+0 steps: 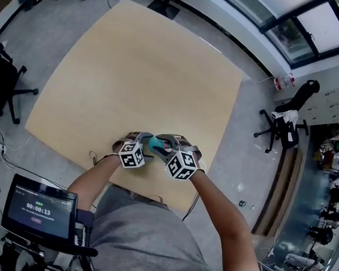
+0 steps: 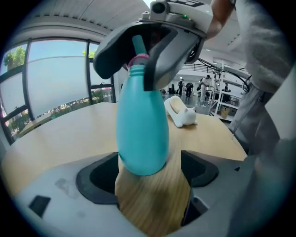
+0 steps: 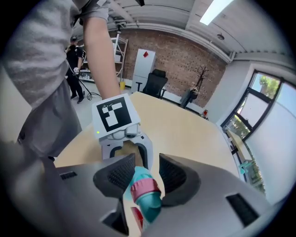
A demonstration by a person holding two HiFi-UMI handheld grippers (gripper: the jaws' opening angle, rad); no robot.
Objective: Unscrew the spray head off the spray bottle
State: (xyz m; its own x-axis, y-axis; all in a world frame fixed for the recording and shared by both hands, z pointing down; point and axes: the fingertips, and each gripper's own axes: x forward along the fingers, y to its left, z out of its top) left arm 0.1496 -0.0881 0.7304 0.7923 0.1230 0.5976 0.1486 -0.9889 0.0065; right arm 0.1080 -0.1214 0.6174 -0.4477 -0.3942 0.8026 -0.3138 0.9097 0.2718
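The spray bottle [image 2: 141, 125] stands upright close to the near edge of the table [image 1: 139, 73], right between the two grippers. On the left, the left gripper [image 2: 148, 176] has its jaws wide apart. The bottom of the bottle sits between them, but they are not squeezing it, so nothing holds the bottle's body. On the right, the right gripper [image 3: 145, 172] reaches over the top, with its jaws loose around the neck by the pink ring [image 3: 145, 190]. I see a gap on one side, so I think it is not pinching. If it shuts and turns now, I think the whole bottle would spin, or tip and roll off the near edge. Past the bottle on the right lies a white piece [image 2: 181, 113]. I cannot tell if it is the spray head.
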